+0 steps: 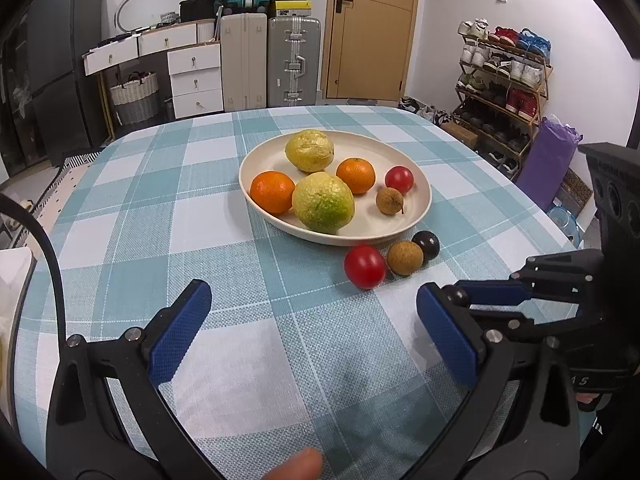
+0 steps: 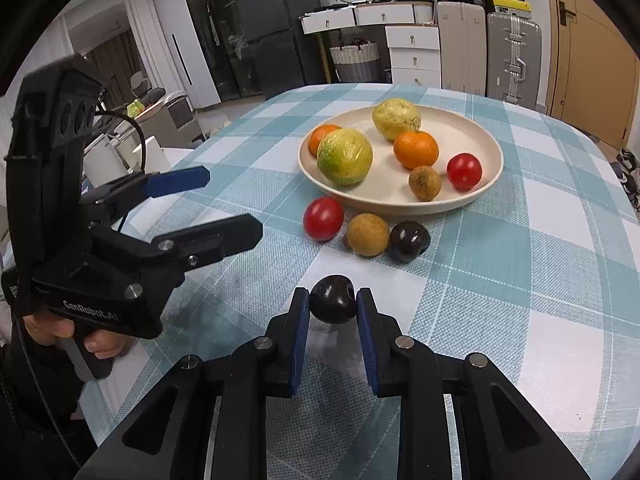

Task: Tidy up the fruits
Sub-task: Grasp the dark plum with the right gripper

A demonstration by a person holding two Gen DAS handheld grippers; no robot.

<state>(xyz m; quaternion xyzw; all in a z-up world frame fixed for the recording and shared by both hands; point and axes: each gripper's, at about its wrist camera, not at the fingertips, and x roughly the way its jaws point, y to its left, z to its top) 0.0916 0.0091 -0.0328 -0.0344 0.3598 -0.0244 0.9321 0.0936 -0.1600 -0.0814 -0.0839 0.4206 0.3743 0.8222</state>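
A cream plate (image 1: 416, 216) (image 2: 486, 184) holds two yellow-green guavas, two oranges, a red tomato and a brown longan. In front of it on the checked cloth lie a red tomato (image 1: 364, 267) (image 2: 323, 218), a longan (image 1: 404, 257) (image 2: 367, 235) and a dark plum (image 1: 426, 244) (image 2: 409, 241). My right gripper (image 2: 333, 304) is shut on a second dark plum (image 2: 333, 298), just above the cloth near the table's front. It shows in the left wrist view (image 1: 460, 294) at the right. My left gripper (image 1: 312, 312) is open and empty, left of the loose fruits.
The table's rounded far edge (image 1: 320, 109) drops to the floor. Behind stand suitcases (image 1: 294, 60), white drawers (image 1: 195, 80) and a shoe rack (image 1: 500, 92). A black cable (image 1: 48, 248) runs at the left.
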